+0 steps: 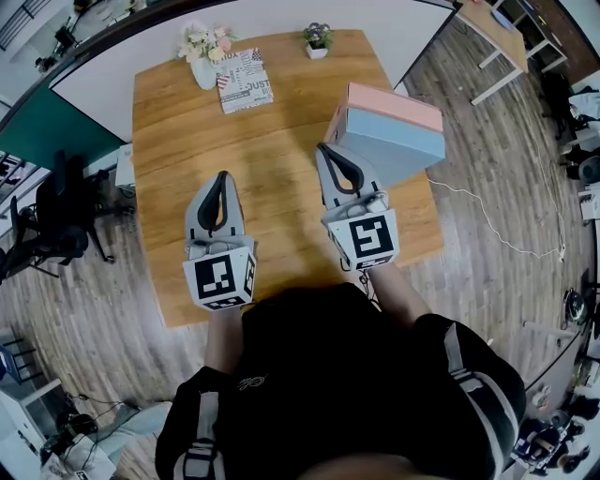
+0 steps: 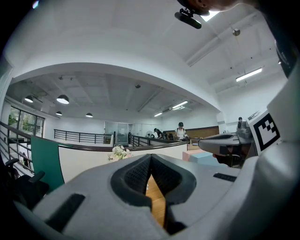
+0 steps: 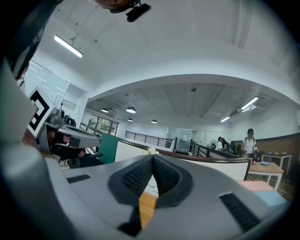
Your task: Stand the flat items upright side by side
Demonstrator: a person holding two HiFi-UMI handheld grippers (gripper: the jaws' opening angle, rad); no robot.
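Note:
A printed magazine point(image 1: 246, 82) lies flat at the far side of the wooden table point(image 1: 272, 187). A pink box point(image 1: 394, 105) rests on a light blue box point(image 1: 394, 139) at the table's right edge; the same pink box point(image 2: 191, 153) shows in the left gripper view. My left gripper point(image 1: 222, 176) is held level over the near left of the table, shut and empty, its tips point(image 2: 151, 157) meeting. To its right, my right gripper point(image 1: 322, 148) is also shut with nothing held, close to the left of the boxes, pads point(image 3: 153, 157) together.
A white vase of flowers point(image 1: 204, 56) stands at the table's far left corner, next to the magazine. A small potted plant point(image 1: 318, 39) sits at the far edge. A white partition wall point(image 1: 281, 19) runs behind the table. A cable point(image 1: 506, 239) trails on the floor at the right.

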